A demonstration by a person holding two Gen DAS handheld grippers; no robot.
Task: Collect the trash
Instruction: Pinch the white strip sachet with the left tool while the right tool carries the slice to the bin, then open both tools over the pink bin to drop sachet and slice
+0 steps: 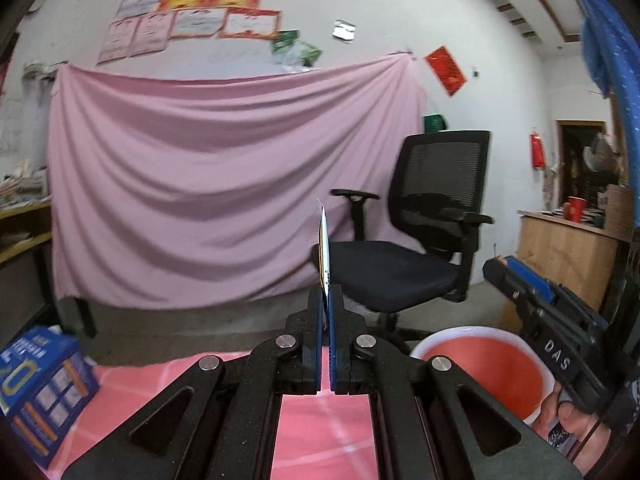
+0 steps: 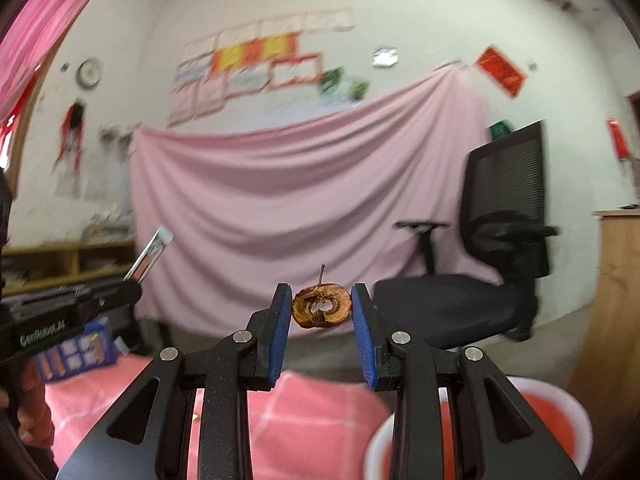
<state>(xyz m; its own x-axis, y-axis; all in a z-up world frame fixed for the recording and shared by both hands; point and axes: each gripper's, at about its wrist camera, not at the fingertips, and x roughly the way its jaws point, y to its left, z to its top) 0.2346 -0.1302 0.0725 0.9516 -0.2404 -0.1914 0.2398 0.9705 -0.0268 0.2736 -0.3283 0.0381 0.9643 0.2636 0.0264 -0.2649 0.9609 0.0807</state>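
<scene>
My left gripper [image 1: 326, 300] is shut on a thin white wrapper [image 1: 324, 248] that stands edge-on above the fingertips. The same wrapper [image 2: 150, 254] shows in the right wrist view, sticking up from the left gripper [image 2: 132, 284] at the left. My right gripper [image 2: 322, 300] is shut on a brown dried apple core [image 2: 322, 306] with its stem up, held in the air. The right gripper [image 1: 500, 268] appears at the right of the left wrist view, above an orange bin with a white rim [image 1: 484, 368], also low right in the right wrist view [image 2: 560, 420].
A pink checked cloth [image 1: 324, 424] covers the table below. A blue box [image 1: 40, 384] stands at its left edge. A black office chair [image 1: 432, 232] stands behind, before a pink sheet [image 1: 200, 180] on the wall. A wooden cabinet [image 1: 568, 252] is at the right.
</scene>
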